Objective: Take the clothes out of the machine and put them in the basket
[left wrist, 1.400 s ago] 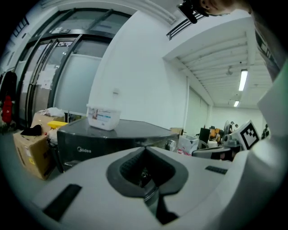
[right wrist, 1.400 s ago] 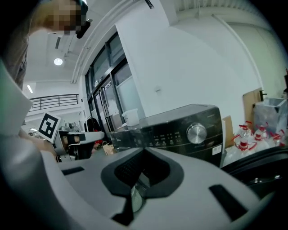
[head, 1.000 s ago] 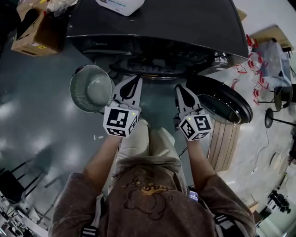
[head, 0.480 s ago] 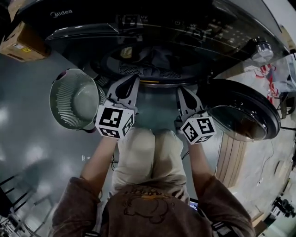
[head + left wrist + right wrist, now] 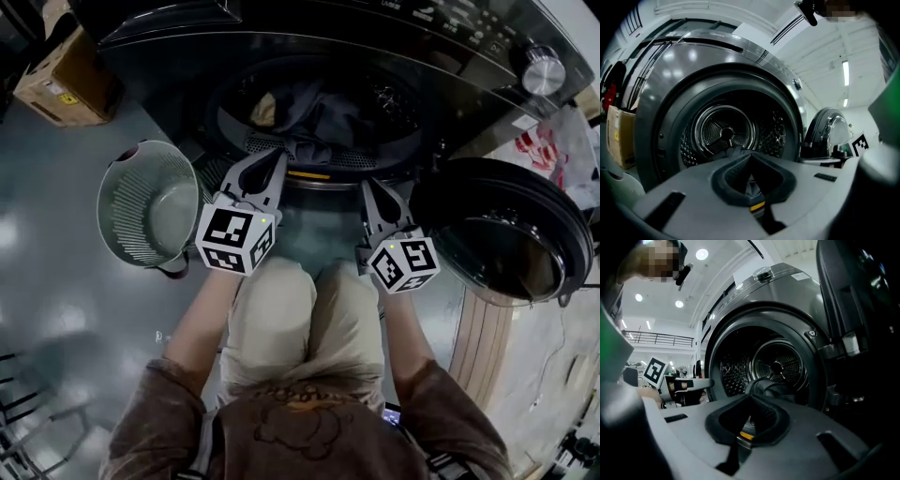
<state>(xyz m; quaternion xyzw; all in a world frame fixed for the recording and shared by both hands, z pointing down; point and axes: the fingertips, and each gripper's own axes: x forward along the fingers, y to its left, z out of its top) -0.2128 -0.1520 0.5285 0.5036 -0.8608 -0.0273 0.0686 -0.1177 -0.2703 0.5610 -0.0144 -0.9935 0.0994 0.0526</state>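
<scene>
I lowered the left gripper (image 5: 273, 156) and right gripper (image 5: 368, 184), both pressed together and empty, before the machine (image 5: 375, 37); clothes (image 5: 314, 117) came into view.

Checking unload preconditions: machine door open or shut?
Open. The door is swung aside at the right of the head view, and dark clothes lie exposed in the drum.
</scene>
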